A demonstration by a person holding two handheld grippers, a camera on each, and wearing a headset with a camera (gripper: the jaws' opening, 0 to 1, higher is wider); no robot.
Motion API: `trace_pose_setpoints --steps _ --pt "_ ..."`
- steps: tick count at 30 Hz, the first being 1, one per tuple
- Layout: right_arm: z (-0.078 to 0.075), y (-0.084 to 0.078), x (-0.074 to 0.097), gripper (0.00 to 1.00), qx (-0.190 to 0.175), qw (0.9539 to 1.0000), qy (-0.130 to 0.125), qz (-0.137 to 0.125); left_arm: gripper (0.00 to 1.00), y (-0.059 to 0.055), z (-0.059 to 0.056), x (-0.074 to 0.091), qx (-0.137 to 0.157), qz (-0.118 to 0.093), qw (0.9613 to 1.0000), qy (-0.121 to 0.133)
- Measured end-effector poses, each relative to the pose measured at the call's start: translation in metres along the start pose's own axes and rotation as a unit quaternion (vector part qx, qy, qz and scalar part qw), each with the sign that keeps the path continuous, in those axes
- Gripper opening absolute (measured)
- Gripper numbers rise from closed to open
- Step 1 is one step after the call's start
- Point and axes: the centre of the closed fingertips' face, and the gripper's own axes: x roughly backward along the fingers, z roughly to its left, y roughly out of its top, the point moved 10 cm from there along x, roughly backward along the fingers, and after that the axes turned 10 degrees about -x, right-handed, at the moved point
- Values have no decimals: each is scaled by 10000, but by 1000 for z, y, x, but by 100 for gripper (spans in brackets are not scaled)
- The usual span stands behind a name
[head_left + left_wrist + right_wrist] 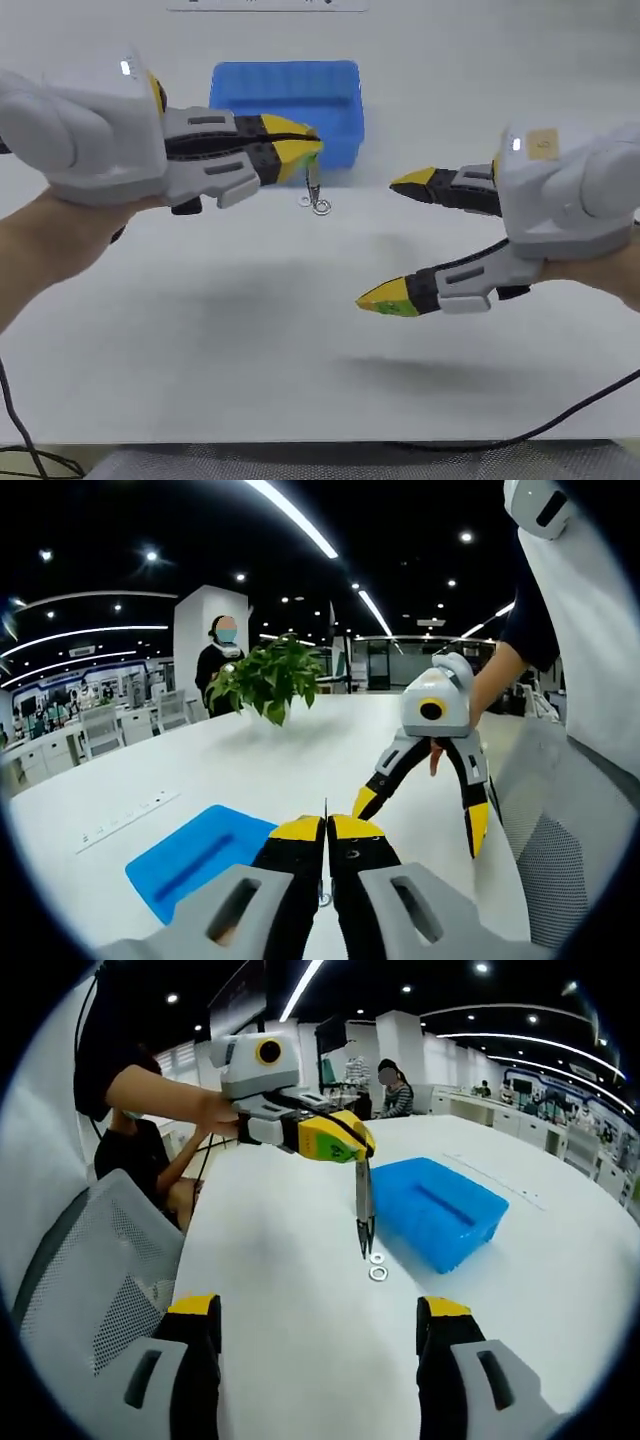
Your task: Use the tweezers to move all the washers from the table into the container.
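Two washers [320,206] beside tweezers [313,183] (in left tongs [316,141])

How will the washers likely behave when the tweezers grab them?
The washers look thin, flat and metallic: probably light, apt to slide on the smooth table. Lying flat, they likely give the tweezers little edge to grip, so may slip.

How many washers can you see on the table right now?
2. One washer lies at the tip of the tweezers, the other beside it, both on the table before the blue container. More may be hidden inside it.
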Motion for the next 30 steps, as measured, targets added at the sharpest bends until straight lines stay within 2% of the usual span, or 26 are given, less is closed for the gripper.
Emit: trace_pose_setpoints --steps 4,8,12,23,25,26,30 --pt "1 -3 -2 86 -111 9999 -30 -52 5 -1 2 -3 13 -49 10000 -47" --pt "3 -2 -1 86 -293 9994 98 -169 5 -5 1 -9 35 -58 9999 -107" --pt "0 -4 1 86 -495 9984 94 -255 5 -8 0 -13 72 -43 9999 -129" --pt "2 -7 -1 83 -555 9982 129 -209 5 -19 2 -13 126 37 9998 -127" --pt "2 -6 -3 83 -550 9982 122 -211 5 -21 0 -14 96 120 9997 -173" --pt "2 -5 -3 83 -552 9982 126 -219 5 -20 0 -16 160 39 9997 -175" --pt "3 0 -6 83 -559 9979 172 -273 5 -19 -1 -18 164 117 9996 -191"
